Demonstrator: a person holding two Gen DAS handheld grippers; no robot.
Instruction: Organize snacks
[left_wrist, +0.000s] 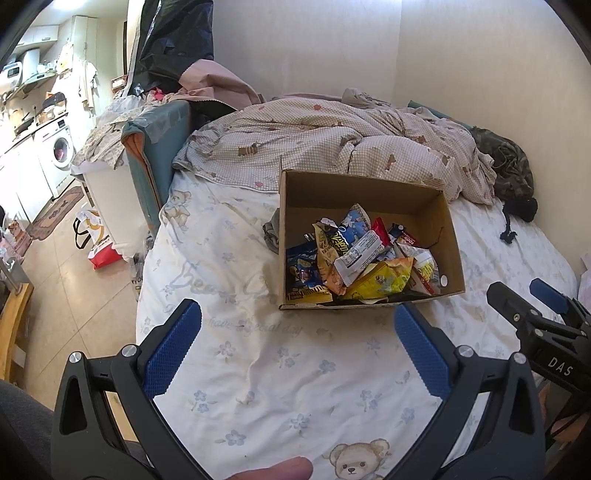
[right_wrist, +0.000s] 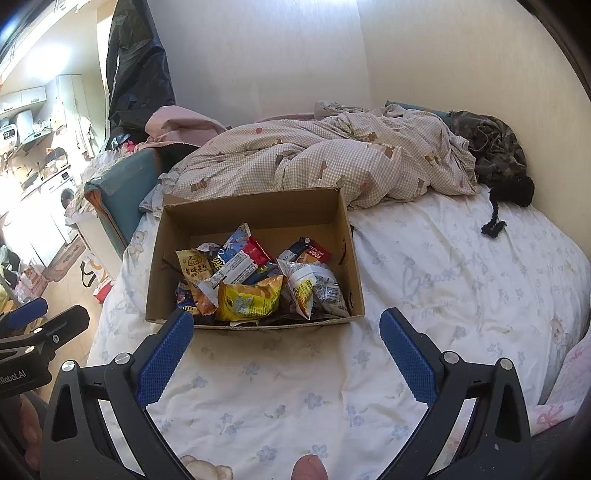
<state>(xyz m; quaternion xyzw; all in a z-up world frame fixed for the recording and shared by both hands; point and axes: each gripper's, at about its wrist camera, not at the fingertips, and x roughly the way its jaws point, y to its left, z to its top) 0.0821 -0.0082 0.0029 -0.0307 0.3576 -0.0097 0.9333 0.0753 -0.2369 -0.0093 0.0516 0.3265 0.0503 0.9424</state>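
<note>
The right hand-held gripper (right_wrist: 286, 325) is hovering over the floral bed sheet (right_wrist: 424, 258), its blue fingers (right_wrist: 164, 358) spread wide and empty. Just ahead, an open cardboard box (right_wrist: 255, 210) is sitting on the bed, holding a jumble of snack packets (right_wrist: 255, 280). A checked duvet (right_wrist: 325, 158) is lying crumpled behind it.

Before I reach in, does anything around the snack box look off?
The snack packets lie jumbled at the near end of the cardboard box, its far half bare. A grey crumpled item is wedged against the box's left wall. Both the left gripper and right gripper are open.
</note>
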